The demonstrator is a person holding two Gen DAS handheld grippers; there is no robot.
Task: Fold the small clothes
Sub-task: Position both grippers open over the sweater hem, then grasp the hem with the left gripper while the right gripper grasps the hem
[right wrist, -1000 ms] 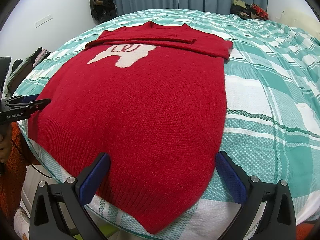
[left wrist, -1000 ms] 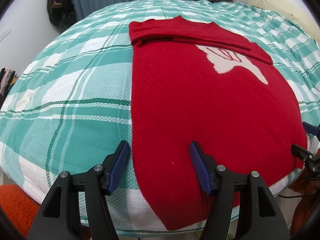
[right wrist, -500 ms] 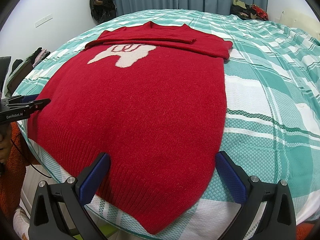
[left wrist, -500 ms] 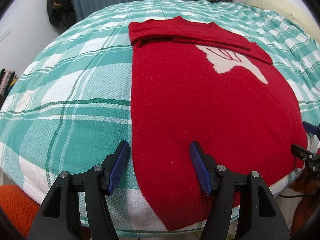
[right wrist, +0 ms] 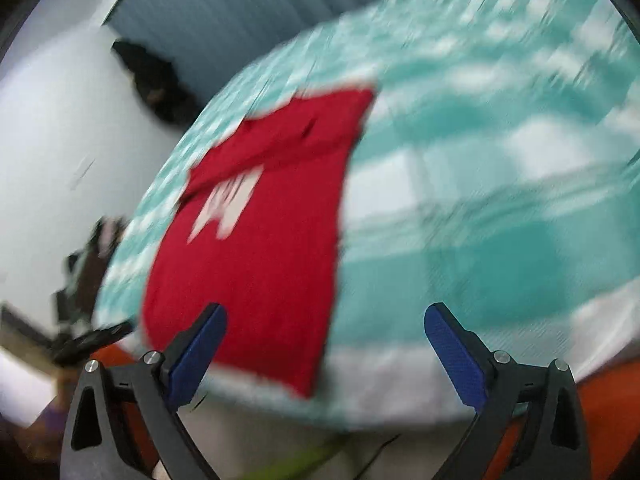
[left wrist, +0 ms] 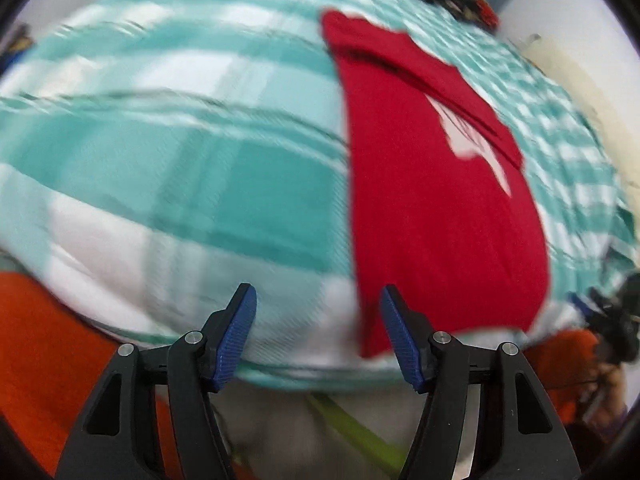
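- The left gripper (left wrist: 318, 332) hangs over the near edge of the bed (left wrist: 160, 184), its blue-padded fingers (left wrist: 236, 332) standing moderately apart with nothing between them — only the white-and-teal plaid cover shows in the gap.
- Just right of that gap, in the left wrist view, lies the red sweater (left wrist: 436, 216), flat on the bed; its near left hem corner sits just beside the right-hand finger, apart from the pad.
- The sweater's long axis runs from the hem at the near edge of the bed away toward the collar at the far end; the sleeves are folded across the chest, over the top of a white motif (left wrist: 472, 148).
- In the right wrist view the sweater (right wrist: 260, 240) appears left of centre, leaning with the tilted picture, hem near and collar far.
- The right gripper (right wrist: 326, 344) is spread wide and empty — the sweater's near right hem corner lies below the gap, untouched.
- Both views are motion-blurred, so fine detail of the knit cannot be told.
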